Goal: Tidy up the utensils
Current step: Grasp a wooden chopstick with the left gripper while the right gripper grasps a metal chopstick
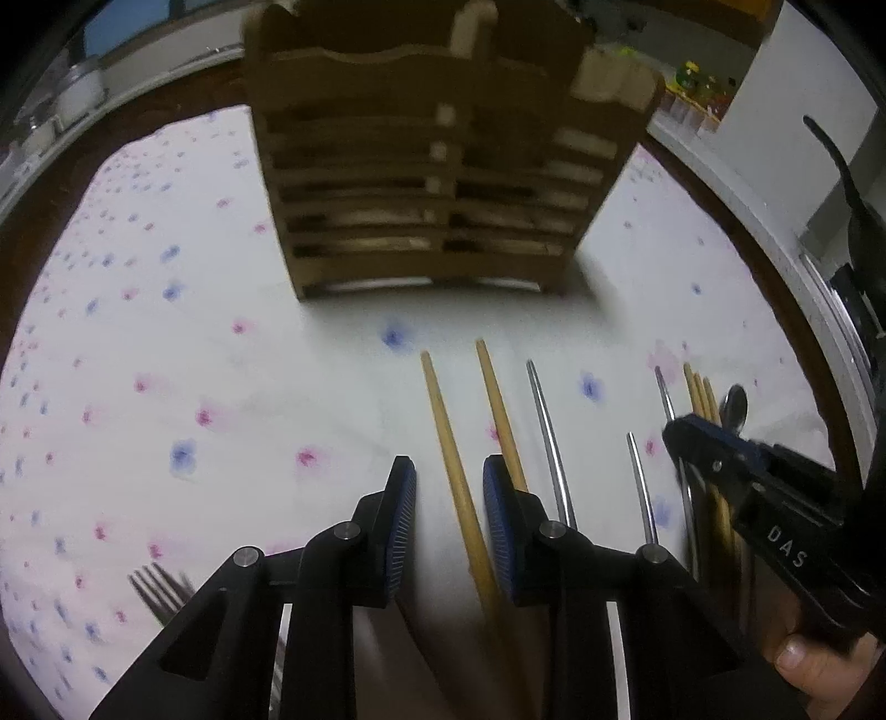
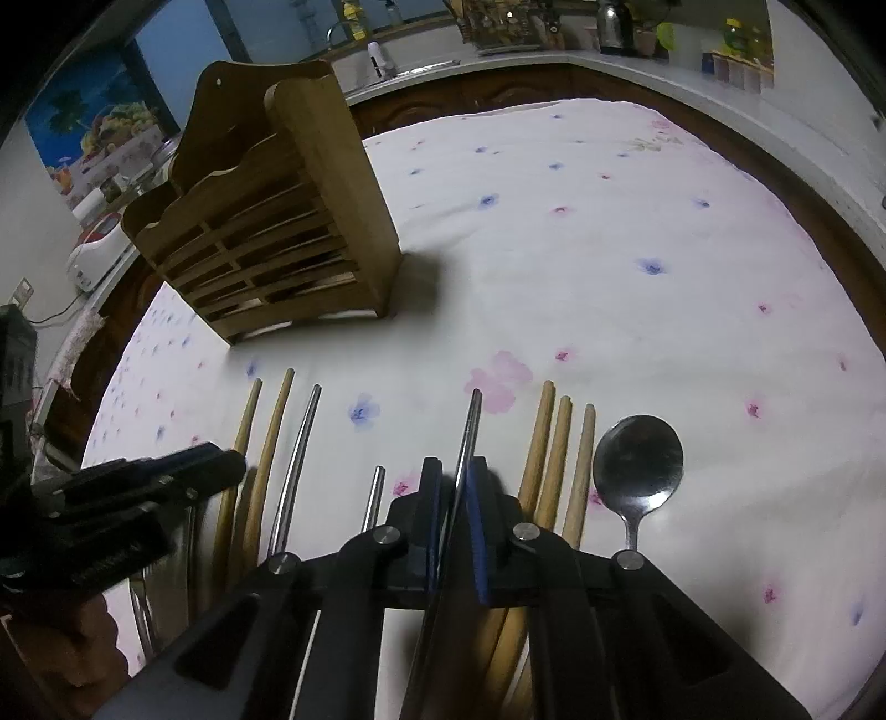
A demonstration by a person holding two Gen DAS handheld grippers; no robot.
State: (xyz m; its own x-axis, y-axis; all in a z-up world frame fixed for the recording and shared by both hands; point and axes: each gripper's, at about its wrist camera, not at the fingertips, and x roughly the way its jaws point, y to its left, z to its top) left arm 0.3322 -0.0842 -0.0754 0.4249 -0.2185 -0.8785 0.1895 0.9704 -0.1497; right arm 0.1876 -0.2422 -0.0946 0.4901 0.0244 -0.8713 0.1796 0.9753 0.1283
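A slatted wooden utensil holder stands upright on the floral tablecloth; it also shows in the right wrist view. Wooden chopsticks, metal chopsticks and a spoon lie in a row in front of it. My left gripper is open, with one wooden chopstick lying between its fingers. My right gripper is shut on a metal chopstick that sticks out forward between the pads. The right gripper also shows at the right of the left wrist view.
A fork lies at the lower left beside my left gripper. The round table's dark wooden rim curves around the cloth. Kitchen counters with jars and appliances stand behind. Three wooden chopsticks lie next to the spoon.
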